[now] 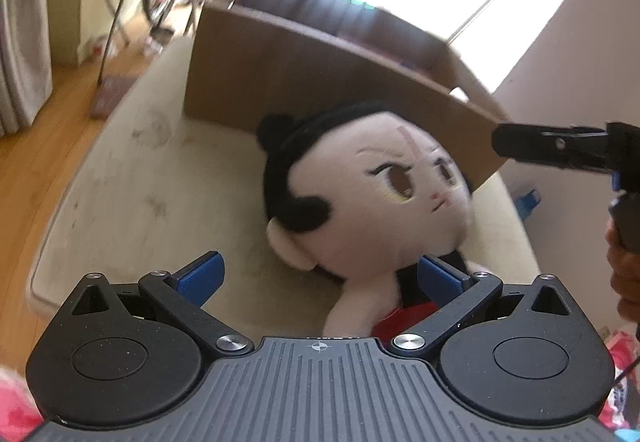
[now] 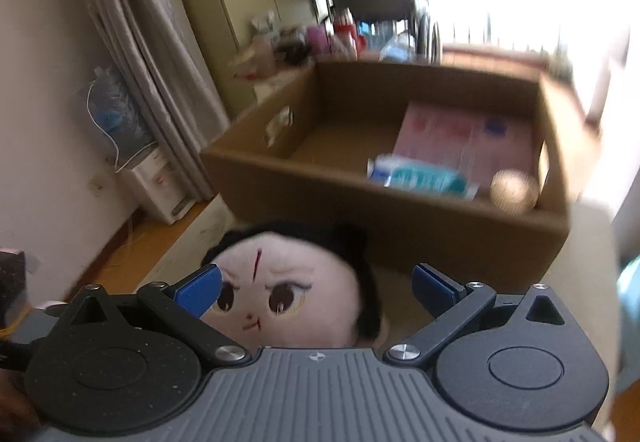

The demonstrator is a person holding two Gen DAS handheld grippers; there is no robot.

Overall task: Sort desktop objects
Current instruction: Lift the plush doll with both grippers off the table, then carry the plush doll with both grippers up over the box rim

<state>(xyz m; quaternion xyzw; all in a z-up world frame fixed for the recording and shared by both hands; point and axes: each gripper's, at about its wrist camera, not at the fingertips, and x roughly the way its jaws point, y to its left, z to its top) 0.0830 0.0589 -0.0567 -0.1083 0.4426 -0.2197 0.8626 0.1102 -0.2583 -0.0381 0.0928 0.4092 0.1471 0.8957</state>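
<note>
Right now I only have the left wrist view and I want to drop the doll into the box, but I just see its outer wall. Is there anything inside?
Observer: Yes. In the right wrist view the cardboard box holds a pink flat package against the far side.
Operator: Anything near the front wall?
Observer: A teal and white carton lies there, with a round tan object beside it.
Operator: Any bare floor left?
Observer: The left part of the box floor looks bare.
Operator: Is the right gripper holding anything?
Observer: No, the right gripper is open, with the plush doll below it.
</note>
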